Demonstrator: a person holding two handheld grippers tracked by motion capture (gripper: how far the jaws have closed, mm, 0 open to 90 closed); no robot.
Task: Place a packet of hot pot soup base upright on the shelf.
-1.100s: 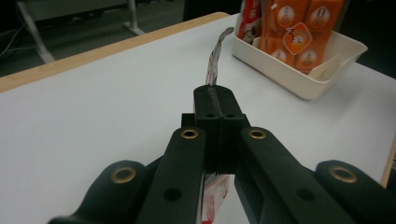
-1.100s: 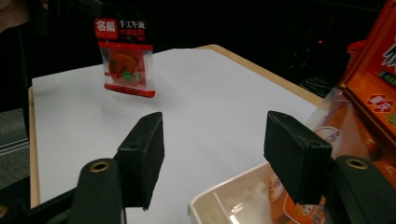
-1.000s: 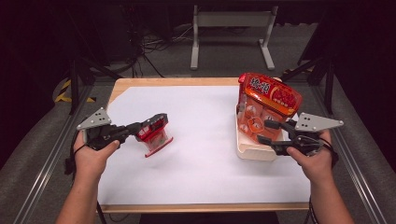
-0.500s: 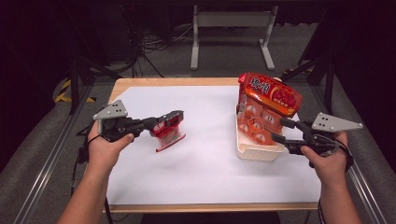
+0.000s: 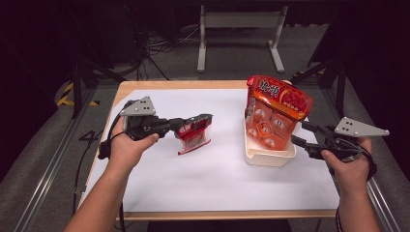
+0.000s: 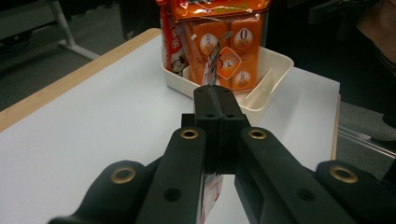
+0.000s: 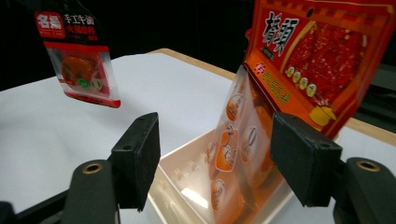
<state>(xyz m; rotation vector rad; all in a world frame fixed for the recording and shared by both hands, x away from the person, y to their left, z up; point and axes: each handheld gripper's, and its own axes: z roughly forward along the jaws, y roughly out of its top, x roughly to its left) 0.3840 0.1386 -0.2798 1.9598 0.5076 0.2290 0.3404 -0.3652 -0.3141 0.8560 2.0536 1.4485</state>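
My left gripper [image 5: 205, 121] is shut on the top edge of a small red sachet [image 5: 193, 137], which hangs above the white table toward the middle. In the left gripper view the jaws [image 6: 215, 105] press together with the sachet's thin edge [image 6: 215, 60] sticking out past them. A large orange-red bag [image 5: 276, 110] stands upright in a white tray [image 5: 269, 157] at the right. My right gripper [image 5: 300, 137] is just right of the tray. Its jaws have just been opening, and nothing lies between its pads [image 7: 139, 158]. Beyond them I see the bag [image 7: 317, 56] and the sachet [image 7: 81, 63].
A white sheet [image 5: 212, 179] covers the wooden table [image 5: 169, 85], whose edges show at the far and near sides. Dark floor with cables and a metal stand [image 5: 240, 21] lies beyond the table. The tray's near part [image 6: 273, 77] holds nothing.
My left gripper has carried the sachet up and to the right, toward the tray. My right gripper has drawn back to the right, away from the bag and tray, with wider jaws.
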